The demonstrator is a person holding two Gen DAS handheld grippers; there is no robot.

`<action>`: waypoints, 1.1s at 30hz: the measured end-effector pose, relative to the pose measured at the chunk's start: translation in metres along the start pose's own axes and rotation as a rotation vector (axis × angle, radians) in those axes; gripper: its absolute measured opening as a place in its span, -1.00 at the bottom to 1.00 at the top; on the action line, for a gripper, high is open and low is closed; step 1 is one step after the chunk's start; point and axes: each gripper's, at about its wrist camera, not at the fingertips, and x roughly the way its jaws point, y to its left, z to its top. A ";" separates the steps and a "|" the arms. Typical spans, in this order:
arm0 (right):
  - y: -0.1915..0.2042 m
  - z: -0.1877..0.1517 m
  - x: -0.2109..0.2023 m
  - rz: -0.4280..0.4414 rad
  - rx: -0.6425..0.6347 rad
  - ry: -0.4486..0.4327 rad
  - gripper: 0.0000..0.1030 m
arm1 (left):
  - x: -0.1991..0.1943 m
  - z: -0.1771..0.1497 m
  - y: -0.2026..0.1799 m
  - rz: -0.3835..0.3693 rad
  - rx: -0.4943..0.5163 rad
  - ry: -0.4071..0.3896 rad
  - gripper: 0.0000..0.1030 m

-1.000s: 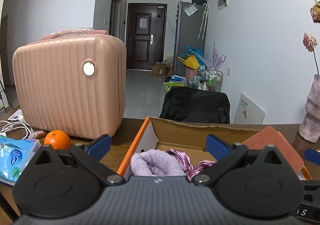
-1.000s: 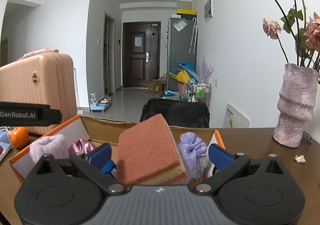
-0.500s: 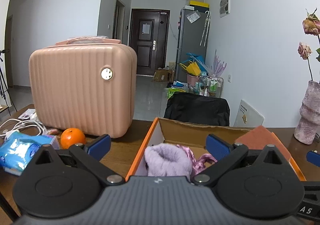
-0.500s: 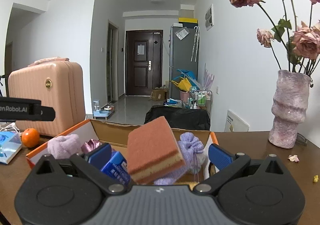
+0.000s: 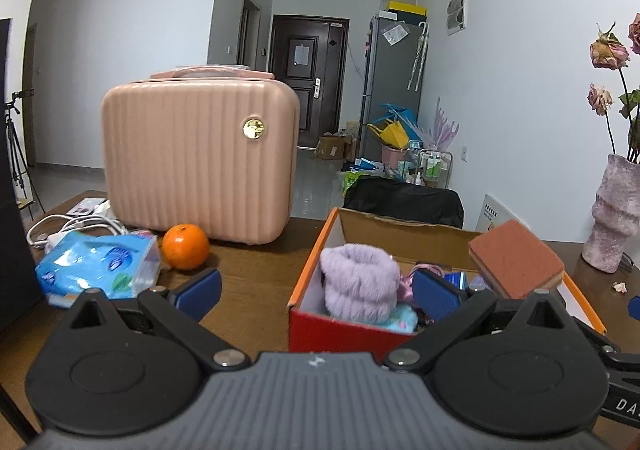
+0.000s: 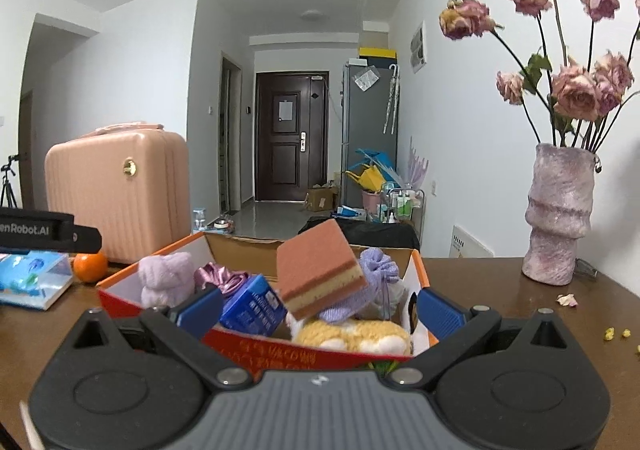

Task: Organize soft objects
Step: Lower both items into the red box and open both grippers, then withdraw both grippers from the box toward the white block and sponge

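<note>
- Cardboard, orange-edged with a red front – the box [image 6: 280, 350] sits on the brown wooden table [image 6: 500, 290] and holds the soft things.
- Inside it, a lilac fluffy roll [image 5: 358, 282] stands at the left end, with a shiny pink scrunchie [image 6: 220, 276] just beside it and a blue packet [image 6: 252, 308] in front of that.
- A rust-red sponge [image 6: 320, 270] with a yellow underside lies tilted on top of the pile, leaning on a lavender knitted pouch [image 6: 378, 270]; a tan plush piece [image 6: 352, 334] lies by the near wall.
- The right gripper [image 6: 318, 308] hovers at the box's near side, its blue pads spread wide with nothing between them – the sponge is apart from both.
- The left gripper [image 5: 316, 290] is likewise spread and empty, one finger over the bare table, the other over the box.
- Left of the box are an orange [image 5: 185, 246], a blue tissue pack [image 5: 96, 268], white cables [image 5: 72, 228] and a pink ribbed case [image 5: 196, 162].
- A pinkish vase [image 6: 558, 216] of dried roses [image 6: 572, 90] stands well to the right, with petals scattered near it.
</note>
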 end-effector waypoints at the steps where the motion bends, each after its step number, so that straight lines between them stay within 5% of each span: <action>1: 0.001 -0.001 -0.004 -0.003 -0.006 -0.004 1.00 | -0.004 -0.002 0.001 -0.004 -0.001 0.001 1.00; 33: 0.004 -0.047 -0.113 0.056 -0.027 0.044 1.00 | -0.108 -0.071 0.021 -0.058 0.003 0.047 1.00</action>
